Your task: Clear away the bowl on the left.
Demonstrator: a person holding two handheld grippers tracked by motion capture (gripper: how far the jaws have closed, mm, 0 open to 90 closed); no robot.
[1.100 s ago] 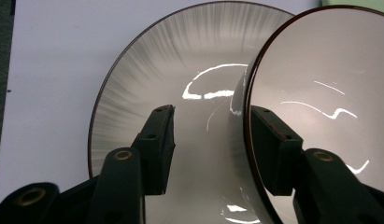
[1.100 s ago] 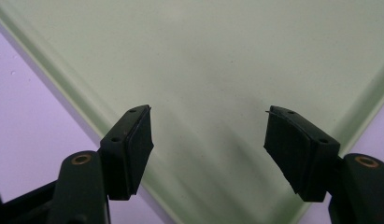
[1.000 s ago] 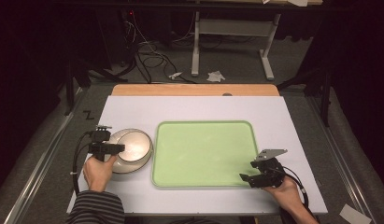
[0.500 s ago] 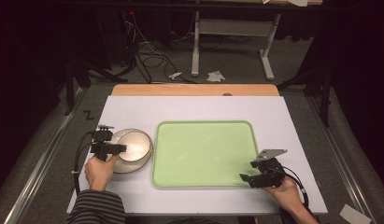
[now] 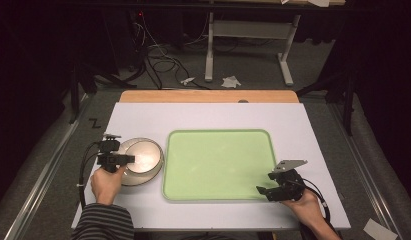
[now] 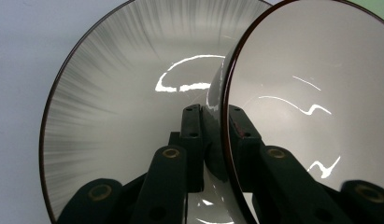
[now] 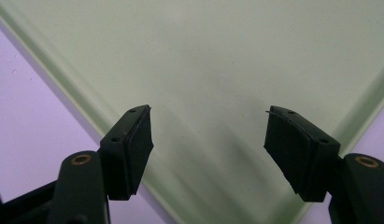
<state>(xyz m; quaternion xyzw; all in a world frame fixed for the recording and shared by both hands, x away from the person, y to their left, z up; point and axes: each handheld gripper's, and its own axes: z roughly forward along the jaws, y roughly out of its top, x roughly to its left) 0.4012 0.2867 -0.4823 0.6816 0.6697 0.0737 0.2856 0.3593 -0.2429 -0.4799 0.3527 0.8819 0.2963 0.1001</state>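
Observation:
Two glossy white bowls with dark rims sit nested at the left of the white table. My left gripper [image 5: 124, 159] [image 6: 213, 116] is shut on the near rim of the upper bowl [image 5: 143, 156] [image 6: 311, 93], one jaw inside it and one outside. The lower bowl [image 5: 138, 179] [image 6: 119, 102] has grey streaks, and the upper one stands at an angle to it. A pale green tray [image 5: 165, 165] [image 7: 227, 56] lies in the middle of the table. My right gripper [image 5: 265, 191] [image 7: 208, 126] is open over the tray's near right corner with nothing between its jaws.
The white table top [image 5: 208, 117] has a wooden strip [image 5: 208, 96] along its far edge. Beyond it are a dark floor, cables [image 5: 158, 55] and a grey desk frame [image 5: 245, 35]. Cables trail from both grippers beside the hands.

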